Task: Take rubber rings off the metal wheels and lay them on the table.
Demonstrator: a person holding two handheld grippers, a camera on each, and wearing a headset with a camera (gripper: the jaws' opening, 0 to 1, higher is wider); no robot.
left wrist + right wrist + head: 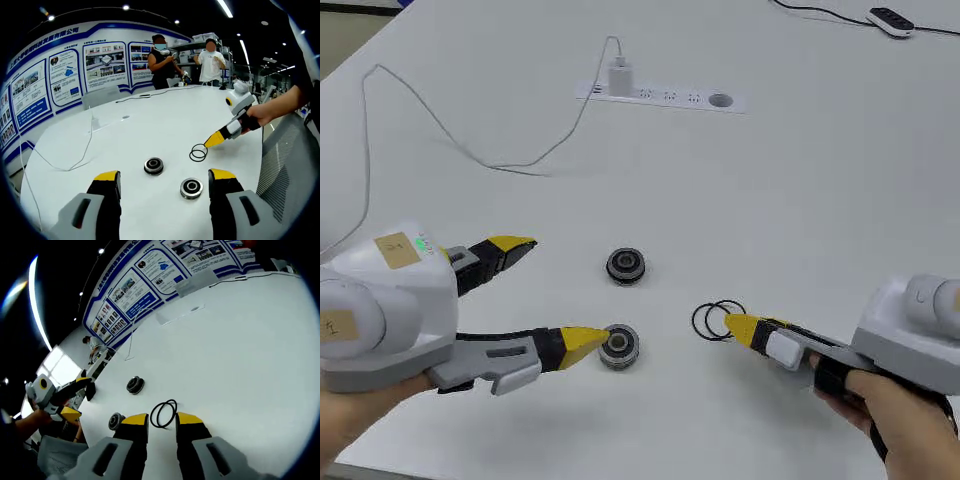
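The left gripper (548, 292) has its jaws spread wide and holds nothing. One yellow tip sits just beside the near wheel (619, 345), which lies a little ahead of that jaw, toward the near edge of the counter (800, 200). The right gripper (162, 420) has its jaws only narrowly apart, with a clear gap between them. The rubber rings (718, 320) lie flat on the counter right at its tips, and the jaws do not look clamped on them.

There seem to be two thin black loops, overlapping each other, so I'd say that much of the job is done: they are off and laid down.

The far wheel (626, 266) sits just beyond the near one, farther from the near edge and apart from both grippers. Its rim looks darker than the near wheel's brighter metal, so it may yet carry rubber, though I can't tell for sure. If it does, that wheel is what remains. A power strip (660, 97) lies well off toward the far edge.
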